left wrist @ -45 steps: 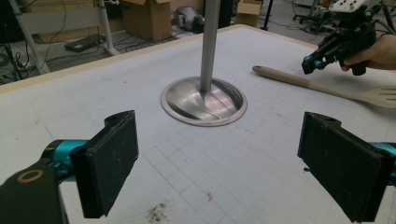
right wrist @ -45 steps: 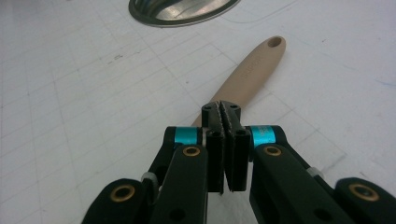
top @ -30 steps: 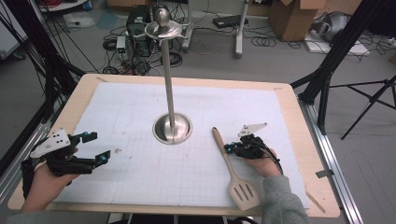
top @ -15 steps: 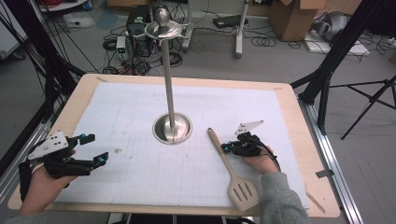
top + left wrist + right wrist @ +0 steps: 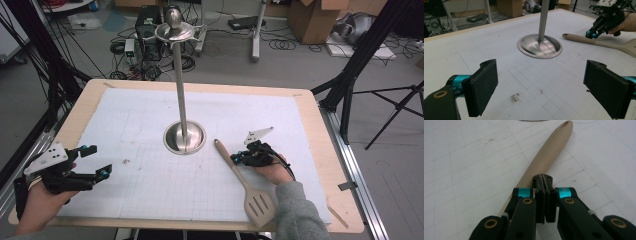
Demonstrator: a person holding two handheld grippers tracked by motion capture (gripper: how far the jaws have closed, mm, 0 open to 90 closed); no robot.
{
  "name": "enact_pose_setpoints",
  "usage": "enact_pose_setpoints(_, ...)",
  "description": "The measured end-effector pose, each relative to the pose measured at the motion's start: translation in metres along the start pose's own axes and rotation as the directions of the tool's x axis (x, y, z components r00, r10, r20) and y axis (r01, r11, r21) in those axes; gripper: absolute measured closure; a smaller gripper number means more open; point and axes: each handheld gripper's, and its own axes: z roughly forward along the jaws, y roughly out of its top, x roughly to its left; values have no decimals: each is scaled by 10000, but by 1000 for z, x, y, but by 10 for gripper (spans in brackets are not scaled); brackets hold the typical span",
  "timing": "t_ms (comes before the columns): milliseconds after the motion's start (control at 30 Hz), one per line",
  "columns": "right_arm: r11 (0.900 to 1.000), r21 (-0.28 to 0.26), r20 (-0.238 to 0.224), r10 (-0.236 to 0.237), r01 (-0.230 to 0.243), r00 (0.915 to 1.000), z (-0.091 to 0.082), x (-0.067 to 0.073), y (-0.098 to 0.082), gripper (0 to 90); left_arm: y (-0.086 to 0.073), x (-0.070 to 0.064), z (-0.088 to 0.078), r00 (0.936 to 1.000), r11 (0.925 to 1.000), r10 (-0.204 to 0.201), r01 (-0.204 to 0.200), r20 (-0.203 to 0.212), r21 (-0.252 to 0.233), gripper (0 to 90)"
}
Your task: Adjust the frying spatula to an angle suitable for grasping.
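A wooden table point(image 5: 320, 150) carries a white gridded mat point(image 5: 150, 175); cables and cardboard boxes litter the grey floor beyond its far edge. Near the left edge, the left gripper point(image 5: 95, 162) hovers with its jaws spread wide and nothing between them. A steel stand point(image 5: 184, 136) rises from mid-table. Toward the near right corner lies a beige slotted spatula point(image 5: 245, 182), handle pointing at the stand. The right gripper point(image 5: 234, 159) has its jaws pressed together, tips over the handle point(image 5: 546, 152); whether they touch it is unclear.
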Motion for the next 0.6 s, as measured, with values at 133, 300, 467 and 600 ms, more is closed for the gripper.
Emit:
enact_pose_setpoints(133,10000,-99,109,1,0,9999,-7,4,2,896,2,1,-1,10000,9999,-12,12,3,-112,128)
enact_pose_setpoints(300,9993,-327,-142,-185,180,9997,-22,19,4,895,4,2,5,9999,10000,7,-6,107,-98,129)
enact_pose_setpoints(467,9985,-206,-345,-505,498,9981,-26,37,-1,895,6,0,16,9995,10000,76,-76,321,-8,129)
enact_pose_setpoints(600,9972,186,-500,-717,727,9962,-26,46,-4,895,8,0,22,9989,9999,109,-110,467,17,128)
